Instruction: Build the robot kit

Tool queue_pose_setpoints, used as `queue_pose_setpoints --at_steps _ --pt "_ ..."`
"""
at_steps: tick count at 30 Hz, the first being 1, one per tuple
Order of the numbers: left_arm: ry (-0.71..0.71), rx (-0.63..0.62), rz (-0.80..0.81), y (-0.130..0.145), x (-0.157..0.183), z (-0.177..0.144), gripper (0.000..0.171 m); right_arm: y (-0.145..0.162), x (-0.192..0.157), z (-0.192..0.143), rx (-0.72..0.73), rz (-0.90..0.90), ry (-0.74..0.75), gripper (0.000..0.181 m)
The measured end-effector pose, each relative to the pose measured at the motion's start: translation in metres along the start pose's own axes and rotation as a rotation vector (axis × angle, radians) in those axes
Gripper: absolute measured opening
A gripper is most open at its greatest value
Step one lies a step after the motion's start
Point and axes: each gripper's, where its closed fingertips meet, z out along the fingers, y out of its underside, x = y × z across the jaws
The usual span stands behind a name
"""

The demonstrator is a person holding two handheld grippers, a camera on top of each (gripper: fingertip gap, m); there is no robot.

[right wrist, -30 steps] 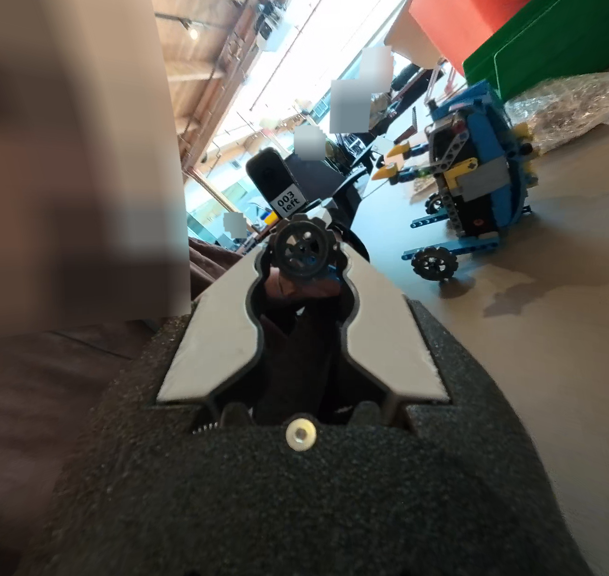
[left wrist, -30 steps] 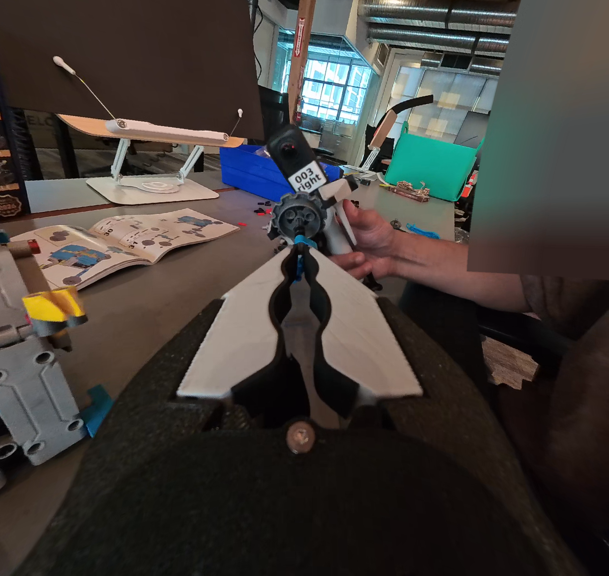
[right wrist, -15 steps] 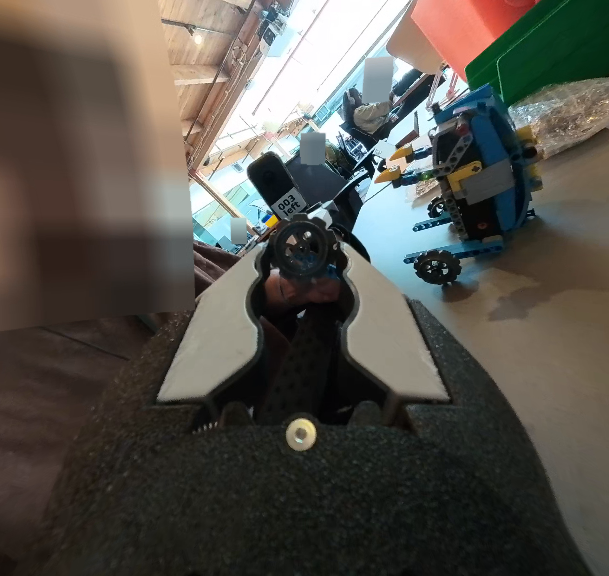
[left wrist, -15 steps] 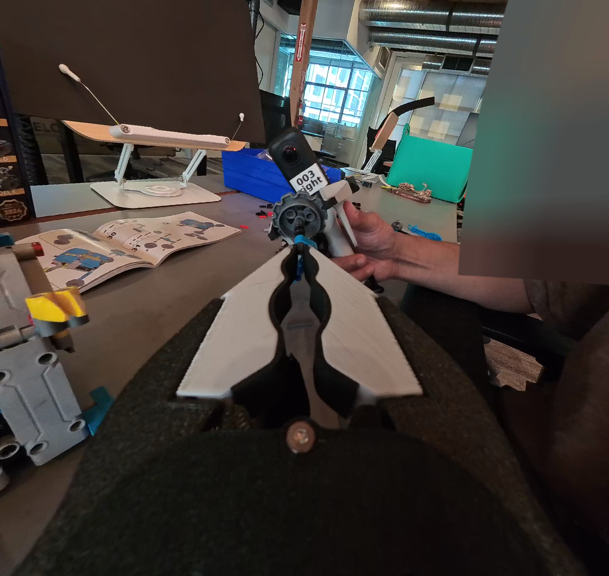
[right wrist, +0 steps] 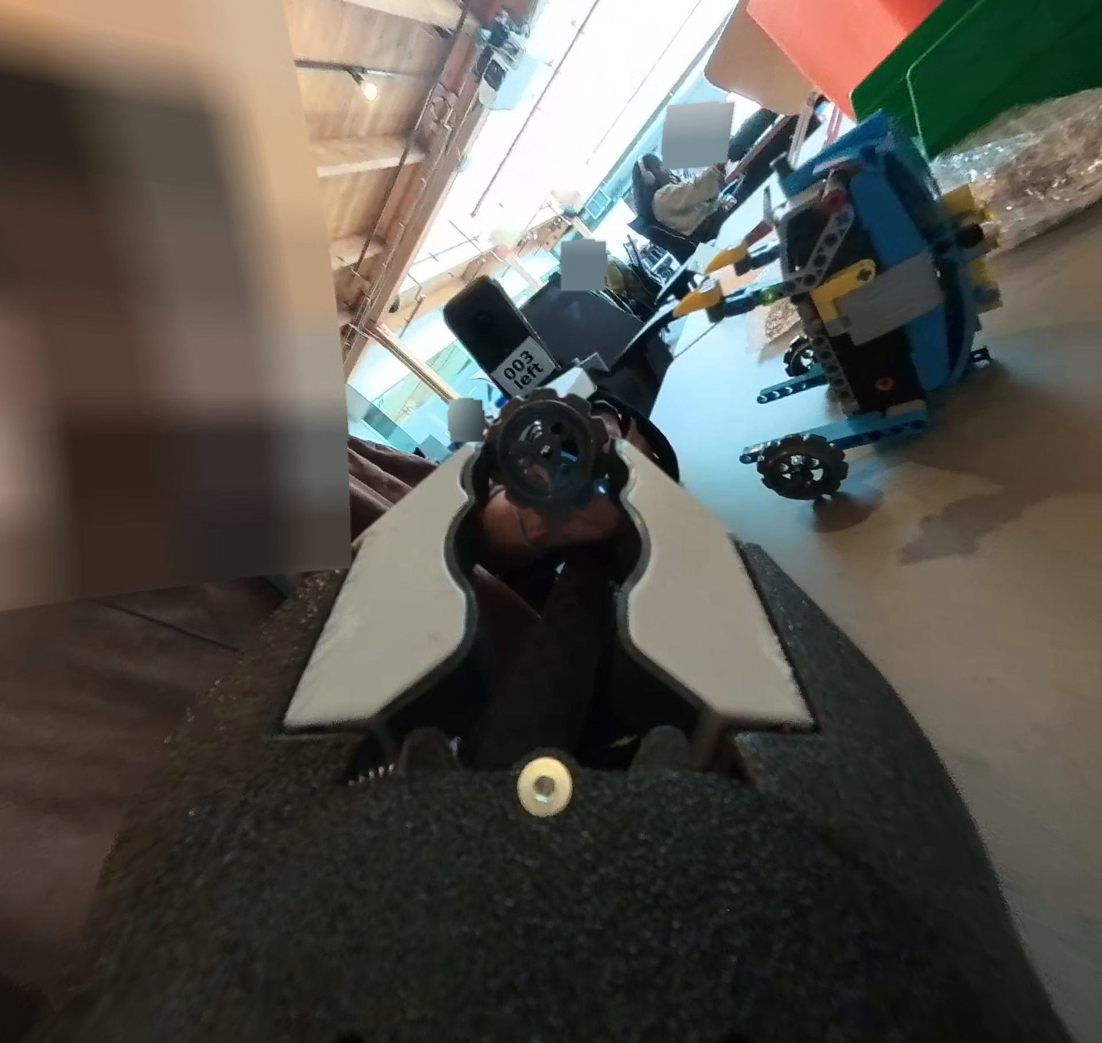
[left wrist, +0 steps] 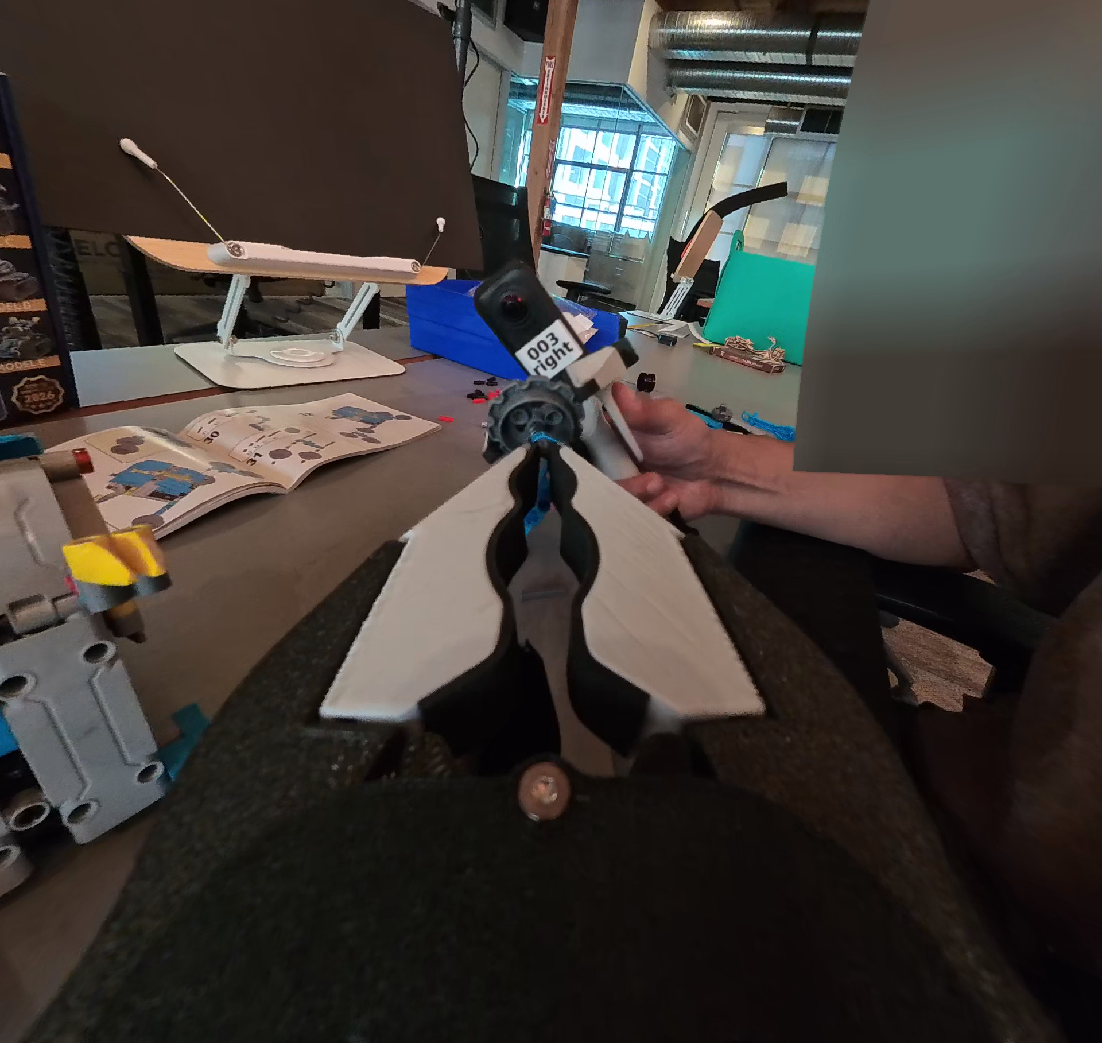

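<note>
My left gripper (left wrist: 541, 452) is shut on a small blue piece (left wrist: 538, 498) and holds it in the air over the grey table (left wrist: 298, 567). The piece's tip meets the hub of a black toothed wheel (left wrist: 534, 418). My right gripper (right wrist: 548, 457) faces the left one and is shut on that wheel (right wrist: 547, 461), gripping its rim. A hand (left wrist: 668, 454) holds the right gripper's handle. In the right wrist view a blue, grey and yellow brick model (right wrist: 882, 299) lies on its side on the table, with another black wheel (right wrist: 796, 468) on a blue beam.
An open instruction booklet (left wrist: 238, 448), a white stand (left wrist: 286, 352), a blue bin (left wrist: 459, 328) and small loose pins (left wrist: 483, 394) lie behind. Part of the grey model (left wrist: 59, 686) is at the left. A green bin (right wrist: 984, 60) and a plastic bag (right wrist: 1025, 179) stand past the model. The grippers are tip to tip, or close to it.
Almost nothing: both grippers stay shut and pressed tip to tip, with only a slight drift of the views.
</note>
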Motion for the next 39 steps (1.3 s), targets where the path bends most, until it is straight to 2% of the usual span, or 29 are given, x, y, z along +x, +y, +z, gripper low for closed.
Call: queue_pose_setpoints --at_steps 3,19,23,26,35,39 --pt "0.001 -0.011 0.016 0.002 0.002 0.001 0.003 -0.004 -0.004 -0.001 0.037 0.043 -0.054 0.039" --pt "0.006 -0.042 0.041 0.007 0.005 0.004 0.002 -0.006 -0.014 0.0 0.042 -0.019 -0.058 0.039" --pt "0.006 -0.033 0.03 0.005 0.004 0.003 0.002 -0.005 -0.012 -0.001 0.005 -0.086 0.003 0.039" --pt "0.023 -0.036 0.006 0.005 0.004 0.003 0.002 0.004 -0.003 -0.005 -0.084 -0.144 0.087 0.039" --pt "0.038 -0.052 -0.011 0.008 0.004 0.005 0.002 -0.002 -0.008 -0.005 -0.009 -0.065 -0.001 0.039" --pt "0.03 -0.034 -0.018 0.005 0.002 0.003 0.002 0.002 -0.003 -0.004 -0.028 -0.066 0.02 0.039"
